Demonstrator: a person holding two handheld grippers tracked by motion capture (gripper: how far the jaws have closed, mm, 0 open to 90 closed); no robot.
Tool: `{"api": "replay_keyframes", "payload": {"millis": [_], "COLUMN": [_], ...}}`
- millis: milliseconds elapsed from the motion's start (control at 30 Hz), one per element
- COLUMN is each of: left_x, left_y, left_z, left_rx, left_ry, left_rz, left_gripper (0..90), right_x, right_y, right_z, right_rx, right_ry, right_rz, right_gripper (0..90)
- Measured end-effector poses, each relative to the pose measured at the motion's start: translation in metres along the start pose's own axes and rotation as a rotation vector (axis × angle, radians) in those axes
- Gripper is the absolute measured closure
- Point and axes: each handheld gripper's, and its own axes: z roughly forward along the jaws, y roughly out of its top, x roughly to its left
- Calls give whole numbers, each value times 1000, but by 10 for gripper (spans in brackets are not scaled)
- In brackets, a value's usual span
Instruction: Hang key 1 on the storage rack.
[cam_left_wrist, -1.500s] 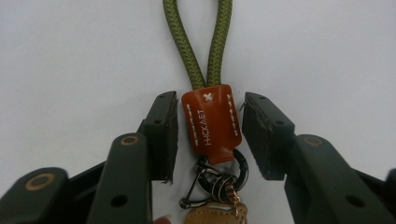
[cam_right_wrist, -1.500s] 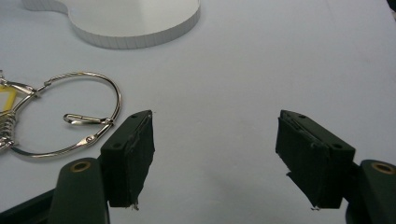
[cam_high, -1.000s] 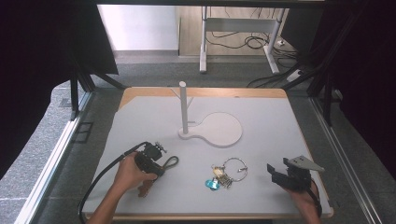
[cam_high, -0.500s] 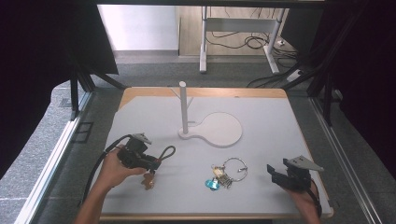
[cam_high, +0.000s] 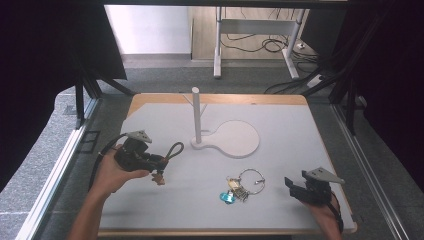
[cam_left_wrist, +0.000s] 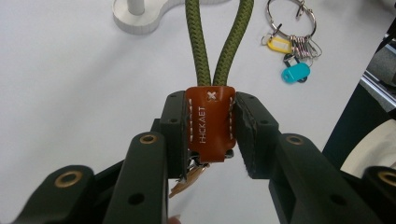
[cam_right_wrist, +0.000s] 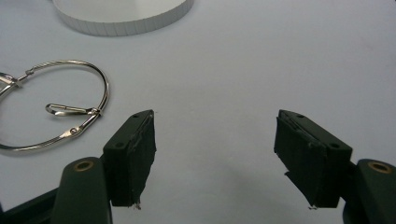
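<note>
Holding step in hand: left hand-held gripper (cam_left_wrist: 210, 135) clamped on the brown leather tab (cam_left_wrist: 209, 123) of the green cord keychain (cam_high: 172, 150), lifted clear of the surface (cam_high: 280, 130), at about 8 o'clock from the white peg stand (cam_high: 197, 117) in the high view. Cord loop (cam_left_wrist: 219, 42) pointing away from the jaws, toward 12 o'clock in the left gripper view; long axis running along the gripper's own line, tab upright between the pads, a small metal piece hanging below. Next move, as a judgement: carry toward the peg, keep the loop open and drop it over the peg top, so needing height and good aim. Right hand-held gripper (cam_right_wrist: 215, 158) wide and empty, resting low at 3 o'clock from the key ring (cam_high: 252, 181), near but not touching.
</note>
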Motion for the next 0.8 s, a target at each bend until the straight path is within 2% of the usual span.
{"api": "replay_keyframes", "payload": {"millis": [133,267,500,800], "left_x": [1,3,13,22], "left_y": [3,7,18,32], "left_z": [-1,-1,-2,-4], "left_rx": [-8,6,25,56], "left_ry": [2,2,-16,-7], "left_rz": [0,12,-2,-1], "left_gripper": [666,666,666,666], "right_x": [0,0,0,0], "right_y": [0,-1,-1,0], "right_z": [0,1,1,0], "right_rx": [1,7,9,4], "right_ry": [-2,-1,3,5], "right_rz": [-1,-5,-7,-5], "right_gripper": [298,299,301,301]}}
